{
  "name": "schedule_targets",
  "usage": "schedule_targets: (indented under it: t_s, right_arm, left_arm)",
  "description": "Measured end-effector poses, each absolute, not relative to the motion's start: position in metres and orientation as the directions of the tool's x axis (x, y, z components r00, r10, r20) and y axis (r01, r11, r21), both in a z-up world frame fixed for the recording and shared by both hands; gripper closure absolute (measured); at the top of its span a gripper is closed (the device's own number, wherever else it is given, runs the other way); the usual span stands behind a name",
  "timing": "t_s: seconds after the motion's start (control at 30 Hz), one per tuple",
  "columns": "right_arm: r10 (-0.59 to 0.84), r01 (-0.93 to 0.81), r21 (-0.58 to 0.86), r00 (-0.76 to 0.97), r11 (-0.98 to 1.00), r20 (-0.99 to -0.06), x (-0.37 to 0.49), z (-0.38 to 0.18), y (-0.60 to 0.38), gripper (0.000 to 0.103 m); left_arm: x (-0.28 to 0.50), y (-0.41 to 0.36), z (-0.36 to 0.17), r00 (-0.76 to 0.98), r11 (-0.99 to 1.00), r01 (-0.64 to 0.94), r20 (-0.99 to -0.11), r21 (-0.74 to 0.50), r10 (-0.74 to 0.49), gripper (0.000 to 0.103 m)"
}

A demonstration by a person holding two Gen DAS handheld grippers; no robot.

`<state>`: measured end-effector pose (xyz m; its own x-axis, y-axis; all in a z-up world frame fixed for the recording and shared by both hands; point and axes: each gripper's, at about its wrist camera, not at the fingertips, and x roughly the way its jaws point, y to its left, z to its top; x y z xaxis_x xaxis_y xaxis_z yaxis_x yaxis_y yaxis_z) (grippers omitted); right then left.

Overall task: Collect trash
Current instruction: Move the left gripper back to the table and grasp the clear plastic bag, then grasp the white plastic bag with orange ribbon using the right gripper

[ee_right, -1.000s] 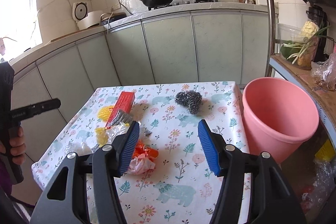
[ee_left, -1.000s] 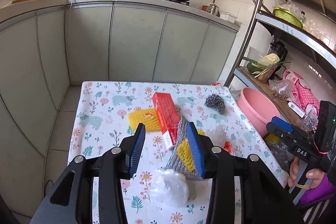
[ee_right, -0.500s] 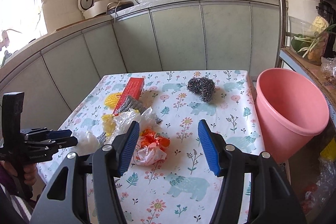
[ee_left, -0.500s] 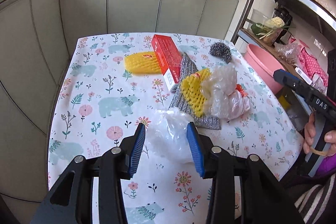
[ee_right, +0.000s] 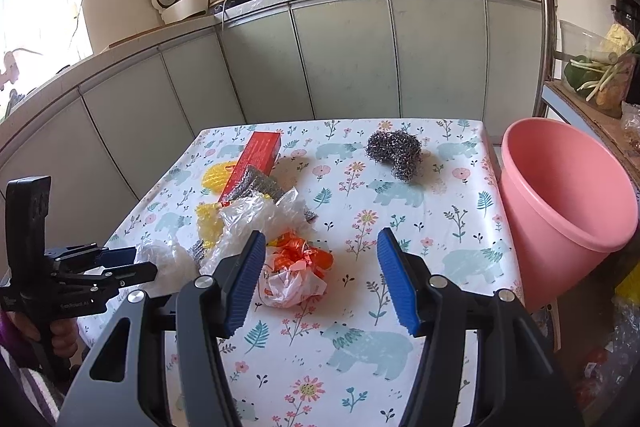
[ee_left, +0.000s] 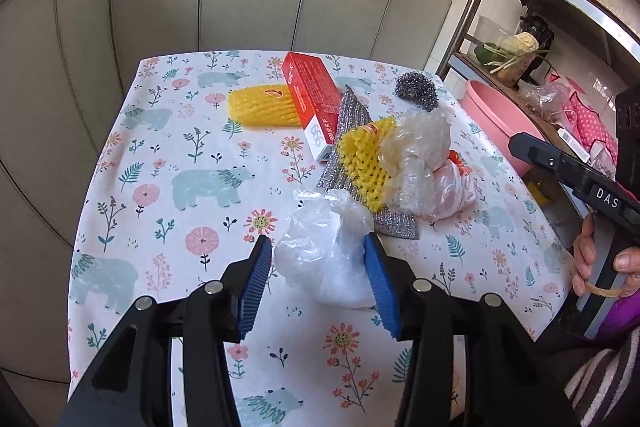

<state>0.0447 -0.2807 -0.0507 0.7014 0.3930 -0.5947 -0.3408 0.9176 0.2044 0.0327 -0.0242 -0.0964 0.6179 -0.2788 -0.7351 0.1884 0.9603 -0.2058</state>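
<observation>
Right wrist: pink bucket point(ee_right: 568, 195) fully visible; left wrist: only rim

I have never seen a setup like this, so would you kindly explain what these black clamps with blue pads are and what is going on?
A person holds two hand-operated grippers, each carrying a camera that looks along its fingers. The left gripper has just opened wider around a crumpled clear plastic bag without squeezing it. The right gripper hangs open above an orange-and-white plastic bag. On the floral tablecloth also lie a red cardboard box, yellow foam nets, silver scouring cloth and a steel wool ball. A pink plastic bucket stands beside the table.
</observation>
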Motion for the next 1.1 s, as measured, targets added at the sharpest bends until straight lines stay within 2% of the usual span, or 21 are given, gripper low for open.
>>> schedule_targets:
  t_s: [0.07,0.17,0.33,0.4,0.77,1.1]
  right_arm:
    - [0.394,-0.341,0.205,0.698,0.917,-0.598,0.045,-0.052,-0.28,0.044]
    - [0.396,-0.343,0.208,0.69,0.916,-0.606,0.046,-0.055,-0.278,0.044]
    - [0.401,-0.352,0.206,0.683,0.913,-0.611,0.047,-0.056,-0.275,0.044]
    - [0.404,-0.356,0.207,0.677,0.911,-0.615,0.047,-0.057,-0.274,0.044]
    - [0.464,-0.398,0.268,0.562,0.877,-0.684,0.058,-0.079,-0.256,0.044]
    - [0.428,-0.399,0.225,0.55,0.889,-0.717,0.067,-0.092,-0.237,0.044]
  left_arm:
    - [0.032,-0.023,-0.096,0.62,0.959,0.189,-0.732,-0.21,-0.282,0.057]
    - [0.031,-0.023,-0.095,0.622,0.955,0.199,-0.725,-0.219,-0.296,0.064]
    - [0.028,-0.025,-0.091,0.636,0.951,0.223,-0.707,-0.215,-0.31,0.085]
    - [0.027,-0.024,-0.087,0.65,0.951,0.228,-0.694,-0.21,-0.309,0.088]
    - [0.029,-0.01,-0.084,0.669,0.95,0.199,-0.675,-0.242,-0.312,0.089]
    - [0.032,-0.006,-0.09,0.656,0.944,0.197,-0.681,-0.264,-0.327,0.089]
